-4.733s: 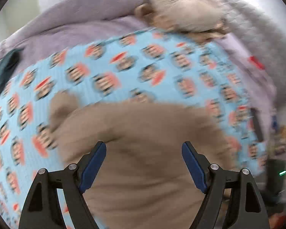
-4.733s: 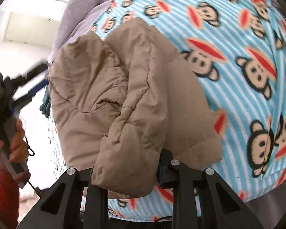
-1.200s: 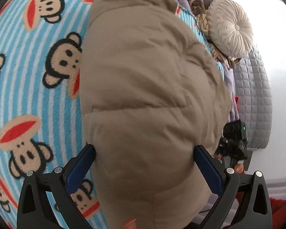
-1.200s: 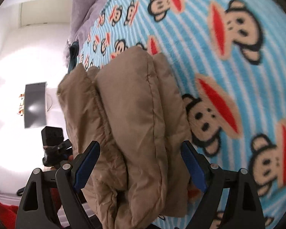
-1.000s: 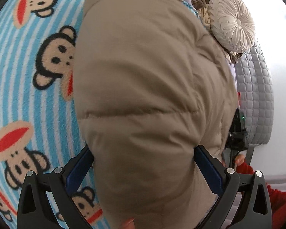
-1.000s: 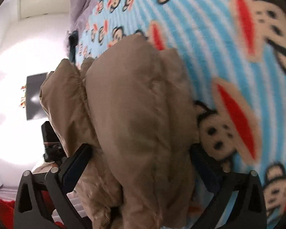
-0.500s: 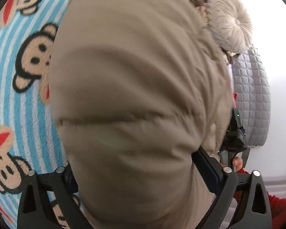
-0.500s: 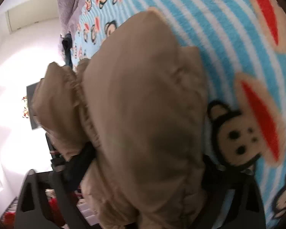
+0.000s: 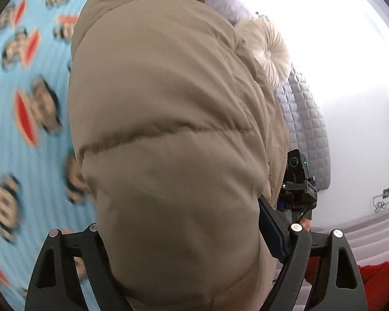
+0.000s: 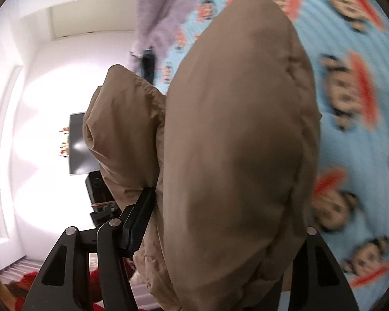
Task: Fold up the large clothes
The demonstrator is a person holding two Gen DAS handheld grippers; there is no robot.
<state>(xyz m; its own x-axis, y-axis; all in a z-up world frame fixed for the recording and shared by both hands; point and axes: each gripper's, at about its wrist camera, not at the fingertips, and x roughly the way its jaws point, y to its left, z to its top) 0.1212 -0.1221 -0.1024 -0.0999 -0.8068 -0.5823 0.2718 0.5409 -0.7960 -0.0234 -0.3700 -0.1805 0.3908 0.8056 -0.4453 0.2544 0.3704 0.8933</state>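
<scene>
A puffy tan quilted jacket (image 9: pixel 163 134), folded into a thick bundle, fills the left wrist view. My left gripper (image 9: pixel 179 235) has its jaws pressed against both sides of one end of the bundle. In the right wrist view the same jacket (image 10: pixel 233 155) bulges between the jaws of my right gripper (image 10: pixel 220 223), which clamps the other end. The bundle is held above the blue monkey-print blanket (image 9: pixel 26 103). The fingertips are mostly hidden by fabric.
The blanket (image 10: pixel 355 103) covers a bed with a lilac cover (image 10: pixel 160 7). A round cream cushion (image 9: pixel 269 51) and a grey quilted headboard pad (image 9: pixel 306 134) lie beyond the jacket. A dark wall screen (image 10: pixel 77 145) hangs to the left. The other gripper's camera (image 9: pixel 297 165) shows at the right.
Both grippers have closed from wide open onto the ends of the jacket bundle. The bundle has risen off the blanket and the views tilt toward the room.
</scene>
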